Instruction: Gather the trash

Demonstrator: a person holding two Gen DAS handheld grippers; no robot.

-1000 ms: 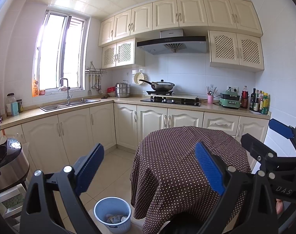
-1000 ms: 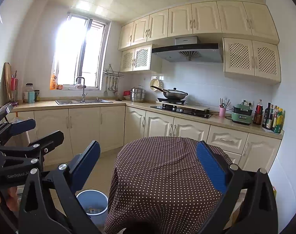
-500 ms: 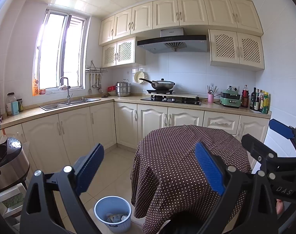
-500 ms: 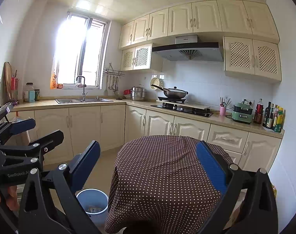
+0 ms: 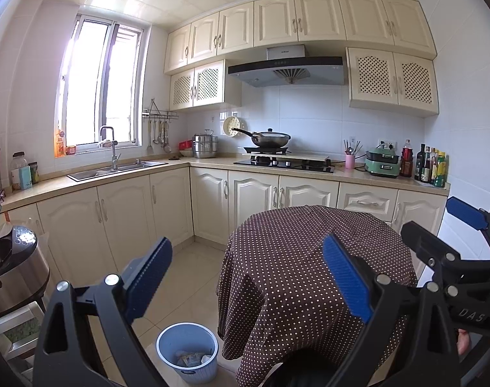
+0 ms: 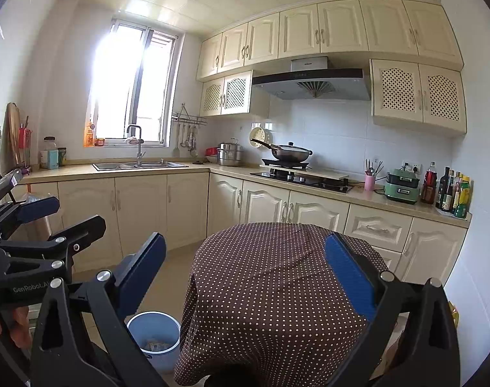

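Cream kitchen cabinets ring the dotted worktop [image 5: 309, 258], bare of trash we can see, so we should lower both wide-open, empty grippers, left gripper [image 5: 245, 277] and right gripper [image 6: 245, 274], toward the blue bin [image 5: 187, 351] beside it.

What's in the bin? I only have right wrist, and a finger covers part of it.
Observer: In the left wrist view the blue bin shows whole, on the floor beside the draped table. Crumpled paper scraps lie at its bottom.
Operator: Left gripper carrying anything?
Observer: No. In its own view the left gripper is open, with nothing between the pads.
Operator: Anything left of the bin that I'm missing?
Observer: A steel cooker stands at the far left, apart from the bin.
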